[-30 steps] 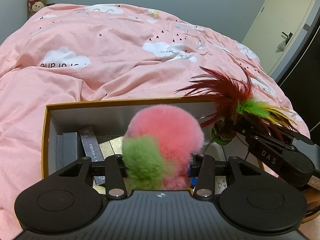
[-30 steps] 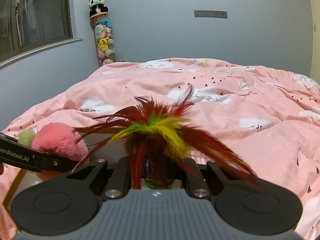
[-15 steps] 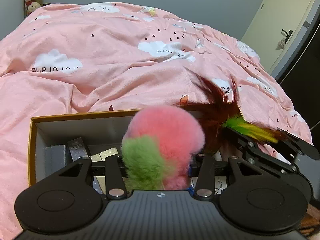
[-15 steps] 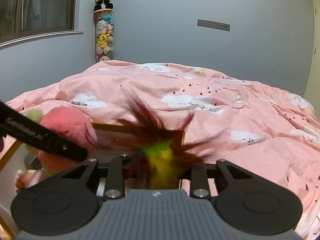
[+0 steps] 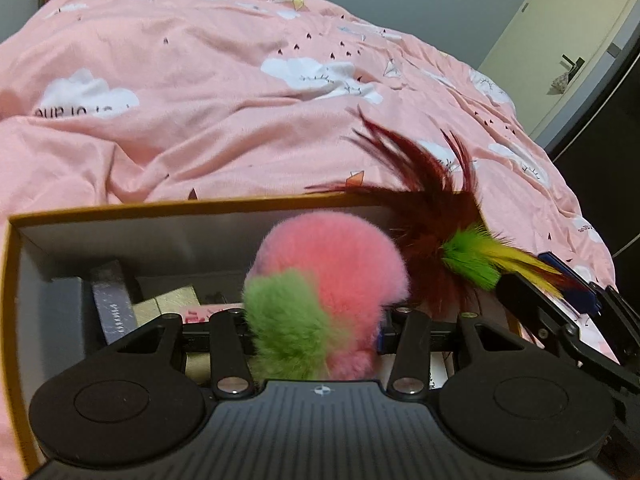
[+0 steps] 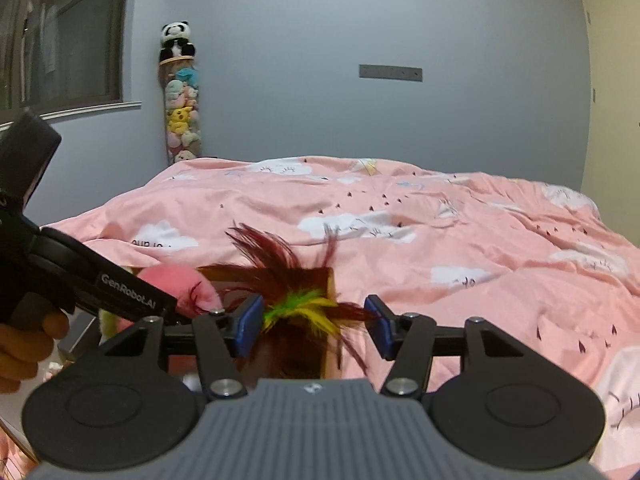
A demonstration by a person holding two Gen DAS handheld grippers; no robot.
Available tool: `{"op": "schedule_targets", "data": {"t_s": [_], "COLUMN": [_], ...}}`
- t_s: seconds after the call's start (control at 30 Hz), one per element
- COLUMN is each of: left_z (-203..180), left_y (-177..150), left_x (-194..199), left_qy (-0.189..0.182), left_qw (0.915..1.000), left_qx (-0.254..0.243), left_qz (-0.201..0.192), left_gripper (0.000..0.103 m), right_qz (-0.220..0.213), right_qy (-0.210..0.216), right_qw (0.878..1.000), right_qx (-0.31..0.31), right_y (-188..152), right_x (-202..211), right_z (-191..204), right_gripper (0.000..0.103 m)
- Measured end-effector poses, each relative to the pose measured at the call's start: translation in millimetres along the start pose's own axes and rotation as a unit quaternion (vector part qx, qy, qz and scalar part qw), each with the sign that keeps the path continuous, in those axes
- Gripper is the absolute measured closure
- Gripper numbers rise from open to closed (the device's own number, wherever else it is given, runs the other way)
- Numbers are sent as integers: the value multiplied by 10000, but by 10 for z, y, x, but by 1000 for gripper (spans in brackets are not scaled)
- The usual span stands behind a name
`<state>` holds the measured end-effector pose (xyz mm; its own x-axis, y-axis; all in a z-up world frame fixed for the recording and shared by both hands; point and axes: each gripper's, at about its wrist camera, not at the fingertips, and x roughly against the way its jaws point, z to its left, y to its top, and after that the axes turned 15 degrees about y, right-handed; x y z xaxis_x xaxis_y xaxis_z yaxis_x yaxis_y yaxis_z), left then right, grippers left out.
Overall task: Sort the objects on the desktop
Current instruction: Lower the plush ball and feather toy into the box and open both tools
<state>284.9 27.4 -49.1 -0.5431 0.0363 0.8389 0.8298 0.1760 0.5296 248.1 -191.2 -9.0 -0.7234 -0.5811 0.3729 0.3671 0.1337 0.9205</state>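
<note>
Feather toy is basically being let go right now. The right gripper has just been spreading its jaws, and the blue pads stand clear on both sides with the feathers loose between them, so nothing's clamped any more. From there outward: the toy hangs at the right end of the box, red plumes poking up past the far rim, green and yellow tuft nearest the pads. A second ago it was pinched tight and held higher, so I'd call this the drop into the box.

The left gripper is closed on the pink and green pompom, over the middle of the box, just left of the feathers. Some small packs already lie in the box's left half. My guess is the pompom goes in next.
</note>
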Motion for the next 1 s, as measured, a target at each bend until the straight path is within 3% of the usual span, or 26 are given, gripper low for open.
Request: {"op": "schedule_targets", "data": {"t_s": [0.1,0.33,0.47,0.73,1.0], "left_z": [5,-4,-23,-58,-56], "left_y": [-1,-31,-32,-81,-350], "left_x": [-75,-65,23,295,814], "left_qy": [-147,114,231,358,649], "left_qw": [9996,9996,9996,9990,9946], "left_qx": [142,175,145,108,101], "left_qz": [187,173,27,-240,-801], "left_gripper": [49,47,38,36,33], "right_qz": [15,57,71,50,-32], "right_qy": [16,69,72,39,102], "right_qw": [10000,10000,9999,9999,9999], "right_qx": [-21,29,77,107,-108], "right_y": [-12,-45,-55,-16,23], "right_x": [-2,-13,-10,104,417], "right_z": [-7,27,67,156,351], "right_gripper": [43,37,33,29,26]}}
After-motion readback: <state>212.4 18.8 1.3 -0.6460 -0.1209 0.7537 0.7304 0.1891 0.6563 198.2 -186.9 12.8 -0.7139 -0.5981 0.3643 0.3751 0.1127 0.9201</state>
